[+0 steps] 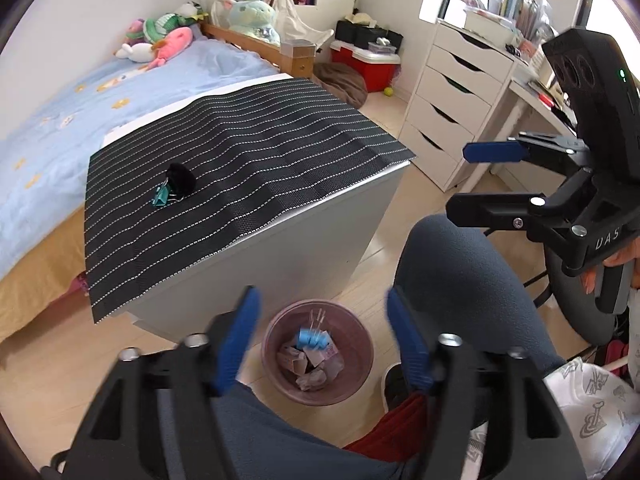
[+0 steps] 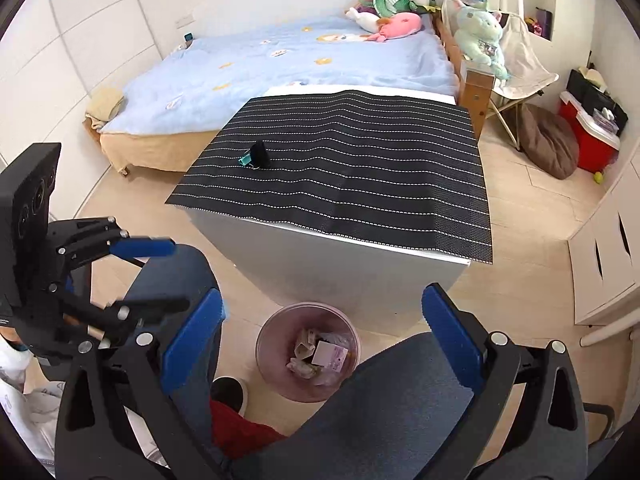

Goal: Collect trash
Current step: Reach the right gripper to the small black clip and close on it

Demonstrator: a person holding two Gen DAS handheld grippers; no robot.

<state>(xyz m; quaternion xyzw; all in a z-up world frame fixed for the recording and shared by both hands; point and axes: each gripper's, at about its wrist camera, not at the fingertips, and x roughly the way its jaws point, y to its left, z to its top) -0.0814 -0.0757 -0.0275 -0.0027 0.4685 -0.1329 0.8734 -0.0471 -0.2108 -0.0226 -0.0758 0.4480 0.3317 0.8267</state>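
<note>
A pink waste bin (image 1: 276,374) (image 2: 265,354) stands on the floor between a person's knees, holding crumpled paper and a small white box (image 2: 322,354). A light-blue binder clip (image 1: 311,338) shows over the trash, directly below my left gripper (image 1: 322,294), which is open with nothing between its pads. My right gripper (image 2: 322,294) hangs open and empty above the bin too. Each gripper appears in the other's view: the right gripper (image 1: 456,178), the left gripper (image 2: 180,275). On the striped mat (image 1: 256,152) lie a teal binder clip (image 1: 162,197) (image 2: 245,160) and a black fuzzy thing (image 1: 182,178) (image 2: 260,155).
The mat covers a white cabinet (image 2: 332,276) just behind the bin. A bed (image 2: 280,60) with plush toys lies beyond it. White drawers (image 1: 448,96), a desk and an office chair stand to the right. A red cooler (image 2: 590,140) and brown cushion (image 2: 548,140) sit on the floor.
</note>
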